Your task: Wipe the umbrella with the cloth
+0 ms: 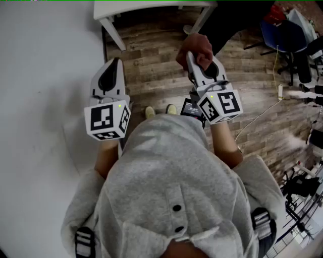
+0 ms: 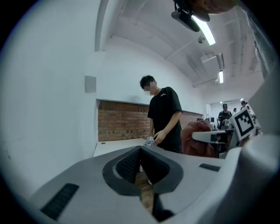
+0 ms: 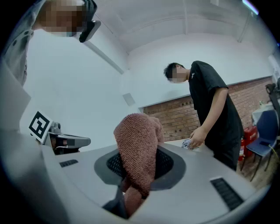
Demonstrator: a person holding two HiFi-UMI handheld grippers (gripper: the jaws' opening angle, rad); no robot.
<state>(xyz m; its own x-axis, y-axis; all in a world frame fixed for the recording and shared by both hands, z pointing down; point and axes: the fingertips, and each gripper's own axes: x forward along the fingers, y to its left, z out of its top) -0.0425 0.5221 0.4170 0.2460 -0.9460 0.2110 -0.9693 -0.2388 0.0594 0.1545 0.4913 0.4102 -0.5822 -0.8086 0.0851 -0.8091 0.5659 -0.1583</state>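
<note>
A wood-plank floor [image 1: 151, 75] runs beside a white wall [image 1: 45, 75], with a white table [image 1: 151, 7] ahead and a band of brick wall [image 2: 120, 124] behind it, where a person in a black shirt [image 3: 214, 105] stands. The right gripper [image 3: 135, 170] is clamped on the reddish-brown cloth [image 3: 138, 148], which bunches above its jaws. The left gripper [image 2: 141, 151] is closed with nothing between its jaws. Each gripper's cube [image 1: 107, 120] bears black-and-white square markers.

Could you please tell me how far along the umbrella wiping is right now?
Done: the cloth is clamped in the right gripper. In hand: nothing more; the left gripper is shut and empty, and both are held above the wooden floor. Left: all of the wiping, since no umbrella can be made out in any view.
</note>
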